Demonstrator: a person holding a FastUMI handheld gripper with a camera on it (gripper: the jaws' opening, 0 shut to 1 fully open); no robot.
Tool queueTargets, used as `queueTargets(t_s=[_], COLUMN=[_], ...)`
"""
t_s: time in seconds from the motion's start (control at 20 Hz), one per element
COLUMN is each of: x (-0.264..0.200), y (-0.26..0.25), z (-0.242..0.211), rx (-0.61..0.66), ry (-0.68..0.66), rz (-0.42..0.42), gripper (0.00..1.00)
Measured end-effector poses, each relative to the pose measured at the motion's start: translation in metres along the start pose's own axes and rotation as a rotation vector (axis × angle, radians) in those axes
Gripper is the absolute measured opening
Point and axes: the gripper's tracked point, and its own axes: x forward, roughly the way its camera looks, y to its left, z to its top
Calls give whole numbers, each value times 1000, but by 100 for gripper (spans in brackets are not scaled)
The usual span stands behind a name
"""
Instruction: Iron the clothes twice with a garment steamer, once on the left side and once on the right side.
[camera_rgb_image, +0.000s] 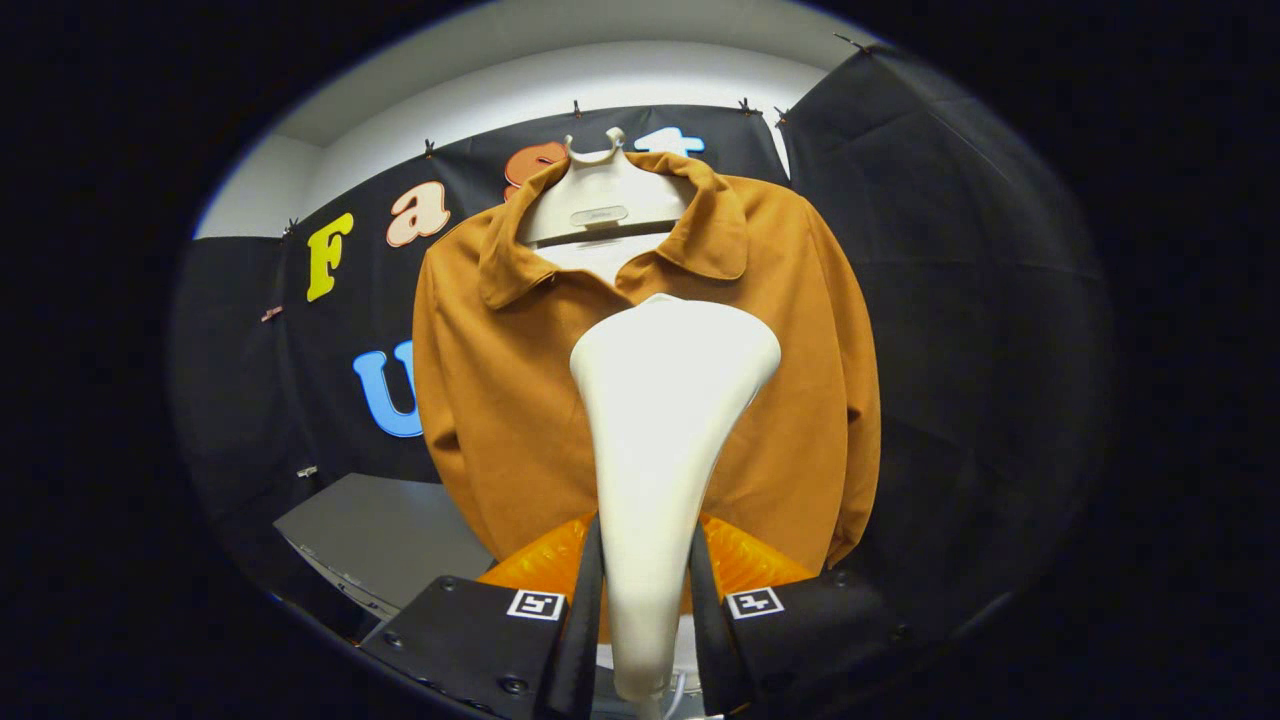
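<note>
The gripper (645, 625) has two broad dark finger mounts, matte and angular, each bearing a square black-and-white fiducial marker near its inner edge. Small round screws dot the left mount's face.

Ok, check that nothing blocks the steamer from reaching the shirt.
Nothing visible does. The gripper is shut on the white garment steamer, whose head points at the brown shirt hanging on the hanger just beyond it. The grey table sits low and off to one side.
</note>
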Motion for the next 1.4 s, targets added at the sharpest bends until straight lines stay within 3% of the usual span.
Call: queueTargets(t_s=[0.25,0.5,0.85,1.4], x=[28,56,66,66], y=[-42,-54,-67,-99], z=[14,-4,-60,-171], rx=[93,129,102,118], ry=[-24,29,141,365], rz=[-22,14,12,-73], gripper=[44,44,44,44])
